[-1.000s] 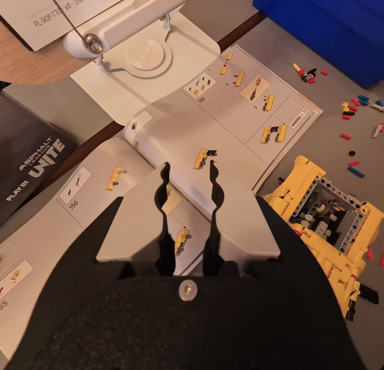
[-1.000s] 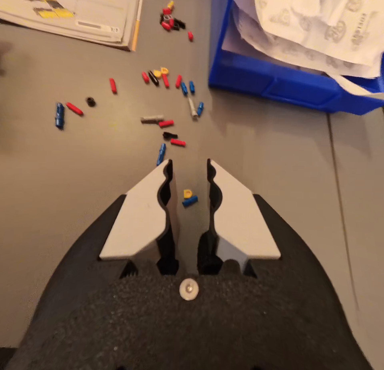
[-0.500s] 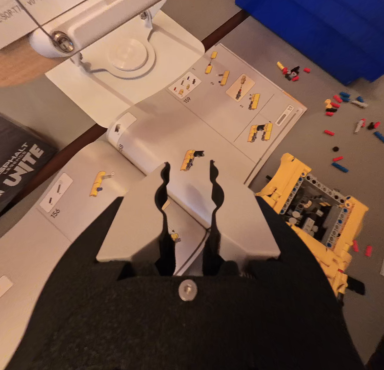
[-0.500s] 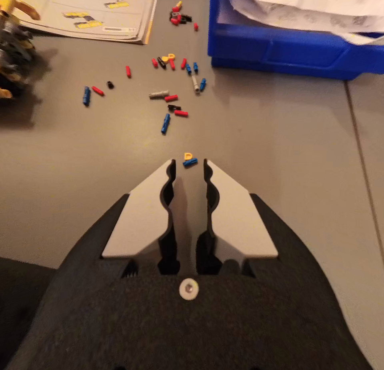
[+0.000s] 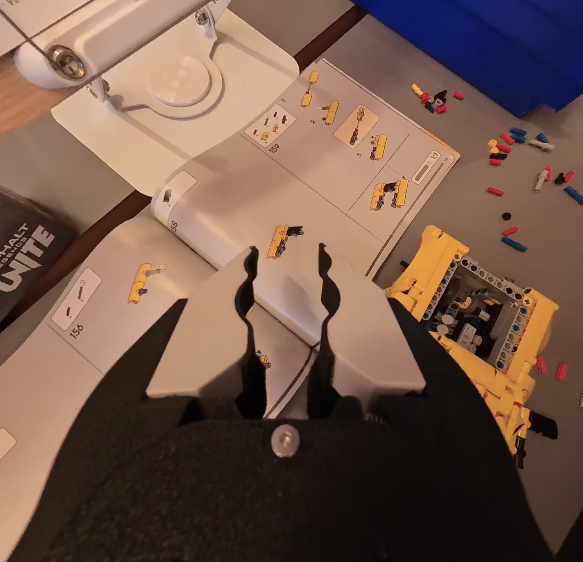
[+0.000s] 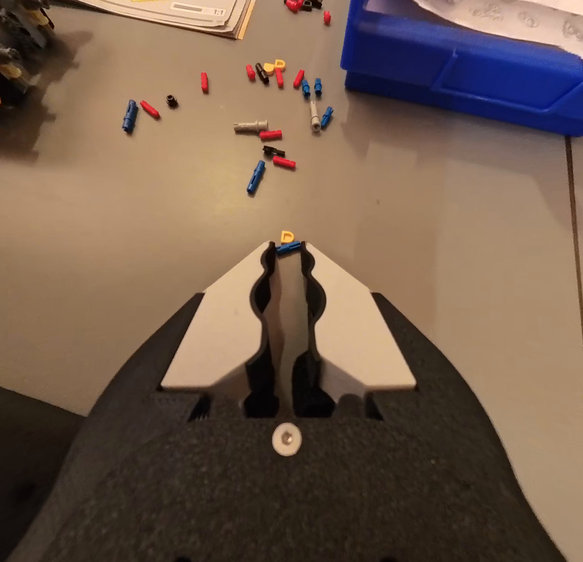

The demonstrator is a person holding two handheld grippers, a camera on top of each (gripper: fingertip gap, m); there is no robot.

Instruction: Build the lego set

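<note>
Because the blue pin (image 6: 287, 247) lying crosswise at the tips of the right gripper (image 6: 287, 245) is tiny, light, hard and smooth — likely to skid — the slightly parted, empty jaws should pinch its middle.

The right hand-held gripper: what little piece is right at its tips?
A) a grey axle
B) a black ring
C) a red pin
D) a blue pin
D: in the right wrist view a blue pin lies crosswise between the tips of the right hand-held gripper, with a small yellow piece just beyond it.
</note>
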